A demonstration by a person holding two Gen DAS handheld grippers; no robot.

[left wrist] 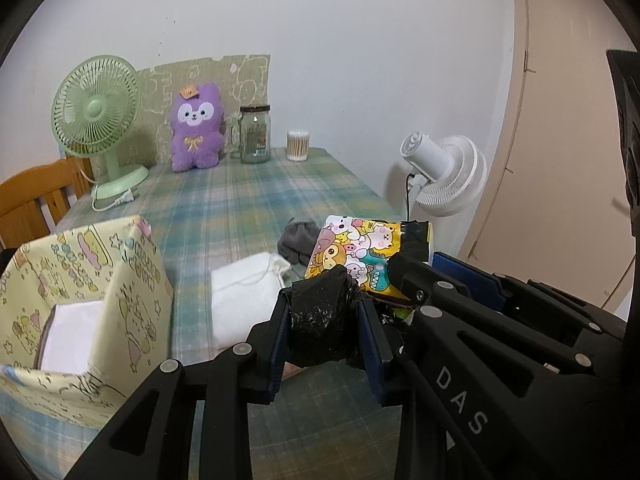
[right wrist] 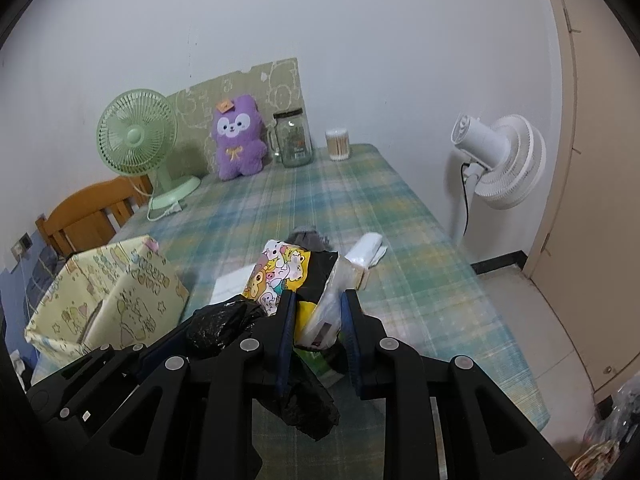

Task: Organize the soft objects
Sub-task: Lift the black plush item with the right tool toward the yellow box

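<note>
Nearest the left wrist camera, the left gripper [left wrist: 326,322] is pinching a crumpled wad of black plastic [left wrist: 316,320] between nearly closed jaws; the wad belongs to the near left end of the cartoon-print pack [left wrist: 354,256]. In the right wrist view, the right gripper [right wrist: 318,320] is clamping the pack's other end, its jaws narrowed on clear wrapping and black plastic, with a black flap [right wrist: 310,408] hanging below. So both hands are sharing one soft bundle, and it is hanging clear of the bench [left wrist: 248,188], its long axis running across from one gripper to the other.

The relation that matters for the coming move, as I judge it, is sideways: the yellow fabric bin [left wrist: 104,280] is standing to the left of the bundle, on the near left part of the bench, its open top showing something white inside. The left hand is the nearer one to the bin, so the bundle would have to travel left, led by that end.

Just beyond the bundle, a folded white cloth [left wrist: 244,296] is lying flat between bin and pack, and a grey sock [left wrist: 298,240] is resting behind the pack. In the right wrist view a small white bundle [right wrist: 366,254] is lying further right. Far back, against the wall, a purple plush [left wrist: 196,128] is sitting upright beside a green fan [left wrist: 96,112].
</note>
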